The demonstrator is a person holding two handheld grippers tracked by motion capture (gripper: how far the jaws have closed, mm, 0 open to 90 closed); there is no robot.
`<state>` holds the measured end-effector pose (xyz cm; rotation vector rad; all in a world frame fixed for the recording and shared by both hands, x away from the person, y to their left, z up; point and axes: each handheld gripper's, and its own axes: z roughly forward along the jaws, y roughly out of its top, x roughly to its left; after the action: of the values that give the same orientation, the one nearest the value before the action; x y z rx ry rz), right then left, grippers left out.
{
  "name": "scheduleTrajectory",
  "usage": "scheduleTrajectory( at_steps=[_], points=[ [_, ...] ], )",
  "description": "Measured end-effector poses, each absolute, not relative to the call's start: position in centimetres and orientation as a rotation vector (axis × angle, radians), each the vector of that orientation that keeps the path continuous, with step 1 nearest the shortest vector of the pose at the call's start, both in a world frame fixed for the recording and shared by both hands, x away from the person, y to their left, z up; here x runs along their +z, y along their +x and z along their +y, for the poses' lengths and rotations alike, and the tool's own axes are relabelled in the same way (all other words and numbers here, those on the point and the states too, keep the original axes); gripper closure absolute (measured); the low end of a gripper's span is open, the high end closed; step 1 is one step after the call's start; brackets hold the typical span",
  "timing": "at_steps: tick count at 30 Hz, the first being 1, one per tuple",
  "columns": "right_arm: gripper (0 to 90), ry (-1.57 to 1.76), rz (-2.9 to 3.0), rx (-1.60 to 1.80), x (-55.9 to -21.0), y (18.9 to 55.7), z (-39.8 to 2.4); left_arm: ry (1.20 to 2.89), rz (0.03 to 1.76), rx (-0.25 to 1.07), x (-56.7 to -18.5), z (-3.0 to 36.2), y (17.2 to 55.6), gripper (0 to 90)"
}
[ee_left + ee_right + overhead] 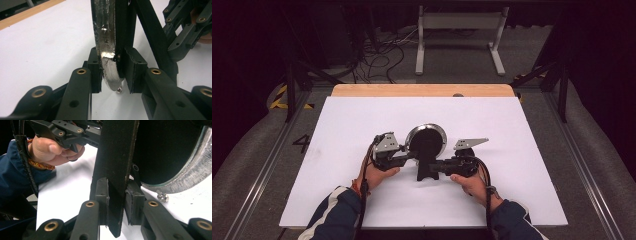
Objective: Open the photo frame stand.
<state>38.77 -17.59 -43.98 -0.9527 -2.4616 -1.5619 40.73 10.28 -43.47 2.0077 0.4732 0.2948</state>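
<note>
A round mirror (pixel 426 139) with a glittery silver rim and a black back stands near the middle of the white table cover, leaning on its black stand (pixel 428 171). My left gripper (pixel 411 156) comes from the left and is shut on the mirror's rim (pixel 107 37), low on its edge, with the pads (pixel 96 67) pressing both faces. My right gripper (pixel 438 166) comes from the right and is shut on the stand's flat black leg (pixel 117 157). In the right gripper view the mirror's black back (pixel 162 150) rises behind the leg, and a small silver ball (pixel 162 197) sits under the rim.
The white cover (pixel 352 130) spreads over the table, with a wooden strip (pixel 422 90) along the far edge. Beyond it on the floor stand a white metal frame (pixel 459 22) and loose cables (pixel 382 55). Both hands rest close together near the front.
</note>
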Motion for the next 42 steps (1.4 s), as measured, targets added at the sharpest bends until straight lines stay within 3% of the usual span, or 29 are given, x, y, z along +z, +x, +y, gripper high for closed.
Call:
scheduleTrajectory(
  at_steps=[42],
  points=[
    [74.6,-0.934,-2.533,-1.504,-43.65,38.18,-17.06,2.018,0.485,0.504,-43.72,9.57,40.38,67.8]
  ],
)
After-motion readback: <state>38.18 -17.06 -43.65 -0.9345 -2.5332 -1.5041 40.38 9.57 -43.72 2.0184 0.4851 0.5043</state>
